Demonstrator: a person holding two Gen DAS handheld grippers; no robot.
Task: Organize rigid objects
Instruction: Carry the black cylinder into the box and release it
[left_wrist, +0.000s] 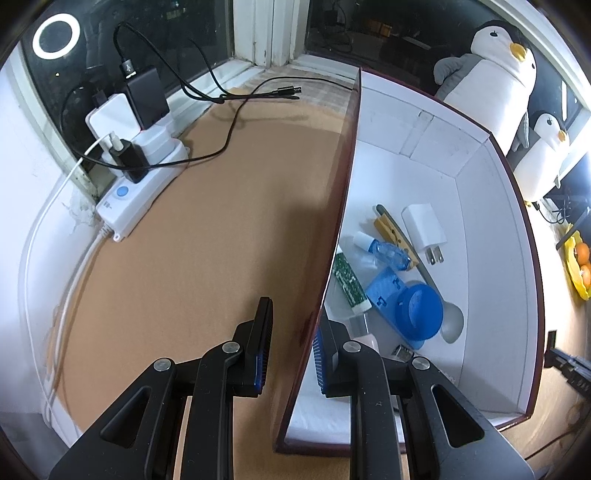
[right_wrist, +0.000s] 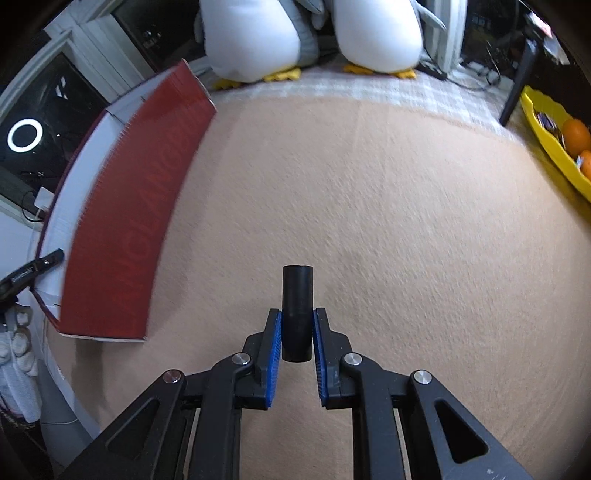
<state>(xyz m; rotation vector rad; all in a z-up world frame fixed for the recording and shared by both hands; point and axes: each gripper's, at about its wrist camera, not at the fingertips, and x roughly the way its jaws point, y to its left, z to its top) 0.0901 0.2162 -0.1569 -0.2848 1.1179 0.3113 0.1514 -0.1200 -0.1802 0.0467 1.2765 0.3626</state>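
Observation:
My right gripper (right_wrist: 297, 314) is shut on a short black tube (right_wrist: 297, 291), which stands upright between the blue pads above the tan mat. The dark red box (right_wrist: 122, 221) with white lining lies to its left. In the left wrist view my left gripper (left_wrist: 291, 317) straddles the box's near wall (left_wrist: 332, 206), one finger outside and one inside, shut on it. Inside the box lie a white charger plug (left_wrist: 423, 229), a blue round lid (left_wrist: 419, 312), a small blue bottle (left_wrist: 388, 253), a yellow clothespin (left_wrist: 391, 232), a green tube (left_wrist: 347, 280) and a spoon (left_wrist: 452, 321).
A white power strip (left_wrist: 144, 177) with chargers and black cables (left_wrist: 229, 122) sits at the mat's far left by the window. Two plush penguins (left_wrist: 495, 74) stand behind the box. A yellow bowl of oranges (right_wrist: 561, 147) is at the right edge.

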